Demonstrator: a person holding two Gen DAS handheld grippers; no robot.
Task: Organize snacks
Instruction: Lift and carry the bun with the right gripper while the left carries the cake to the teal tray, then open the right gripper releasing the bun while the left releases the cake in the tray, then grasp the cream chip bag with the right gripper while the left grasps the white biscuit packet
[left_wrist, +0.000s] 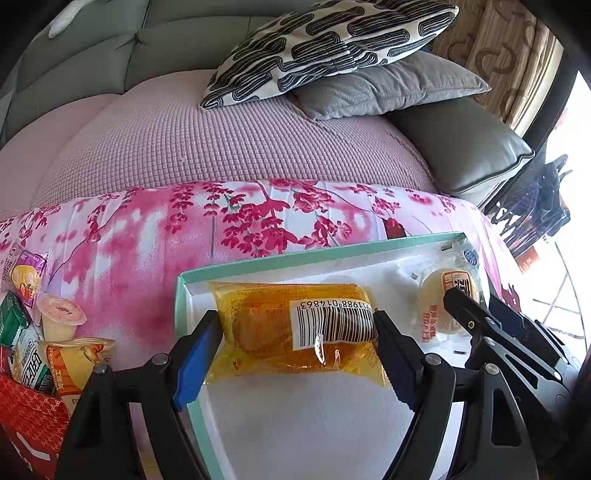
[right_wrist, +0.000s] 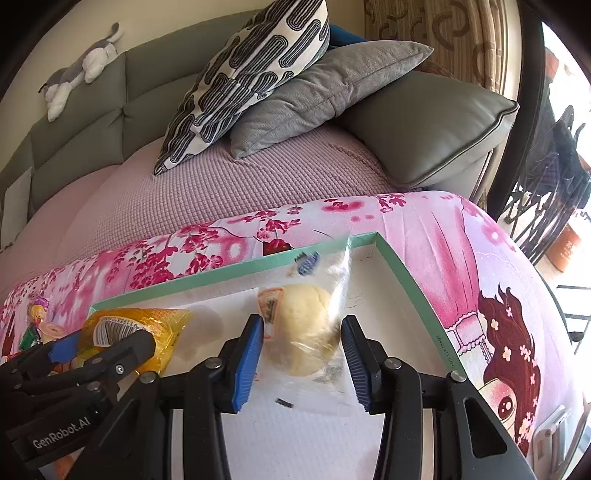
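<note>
A shallow box with a mint-green rim (left_wrist: 314, 254) (right_wrist: 417, 280) and white floor lies on a pink floral cloth. In it lie a yellow-wrapped cake with a barcode (left_wrist: 295, 332) (right_wrist: 159, 325) and a pale round bun in a clear wrapper (right_wrist: 299, 332) (left_wrist: 439, 295). My left gripper (left_wrist: 295, 332) is open, its fingers on either side of the yellow cake, close to the wrapper. My right gripper (right_wrist: 303, 347) is open, its fingers astride the bun. Each gripper shows at the edge of the other's view.
Loose snacks lie at the far left: a jelly cup (left_wrist: 61, 317), a purple packet (left_wrist: 27, 277), green and yellow packets, and a red box (left_wrist: 29, 413). Behind the cloth is a sofa with a patterned pillow (left_wrist: 325, 44), a grey pillow (right_wrist: 314, 92) and a leather cushion (right_wrist: 436, 129).
</note>
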